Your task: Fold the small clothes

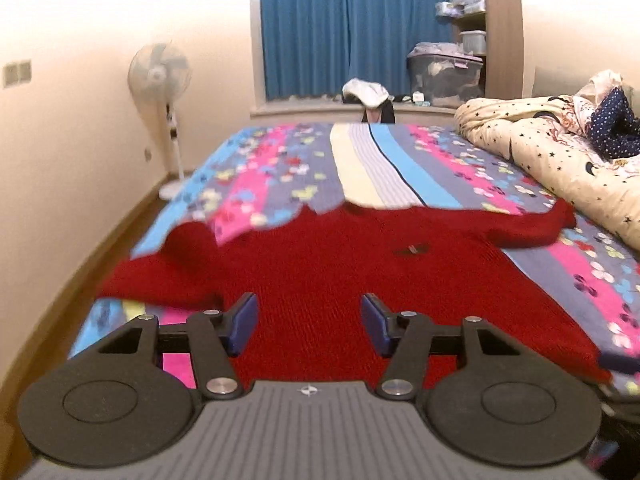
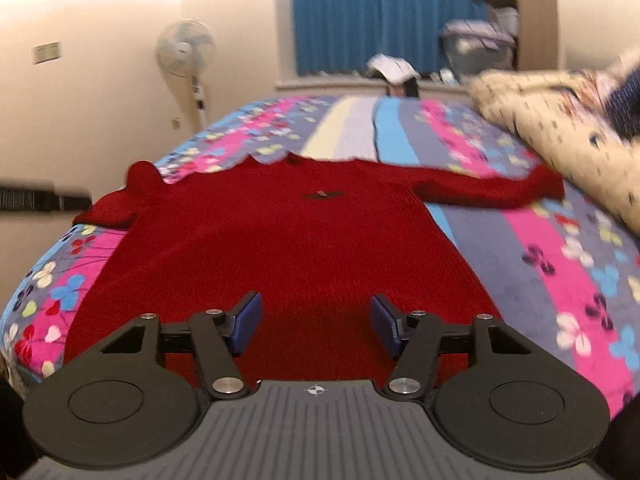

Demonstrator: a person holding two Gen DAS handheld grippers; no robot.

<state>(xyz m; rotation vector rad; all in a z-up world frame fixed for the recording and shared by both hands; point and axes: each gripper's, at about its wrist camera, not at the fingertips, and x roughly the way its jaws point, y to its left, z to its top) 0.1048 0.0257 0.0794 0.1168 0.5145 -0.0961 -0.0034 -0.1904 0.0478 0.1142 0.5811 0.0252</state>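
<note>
Left wrist view: left hand-held gripper (image 1: 309, 324) hangs over the lower body of the red sweater (image 1: 340, 280), jaws parted, nothing between the pads, so released. Sweater lies on the bed (image 1: 532, 264), chest side up, small dark logo (image 1: 412, 249) showing. Left sleeve (image 1: 172, 268) is bunched and doubled back near the bed's left edge; right sleeve (image 1: 528, 228) stretches out toward the rolled quilt (image 1: 560, 152). Frame is blurred.

Right wrist view: right hand-held gripper (image 2: 316, 326) also released, pads apart above the hem area of the red sweater (image 2: 288, 248). Body looks spread flat; the left hand-held gripper (image 2: 44, 199) shows at the left edge beside the crumpled sleeve.

My read: garment is laid out, no fold made yet. Next move probably calls for a grip on a sleeve or side edge, then carrying it across the body. Left sleeve likely needs straightening first. Knit is thick, so pinch one layer only.
</note>
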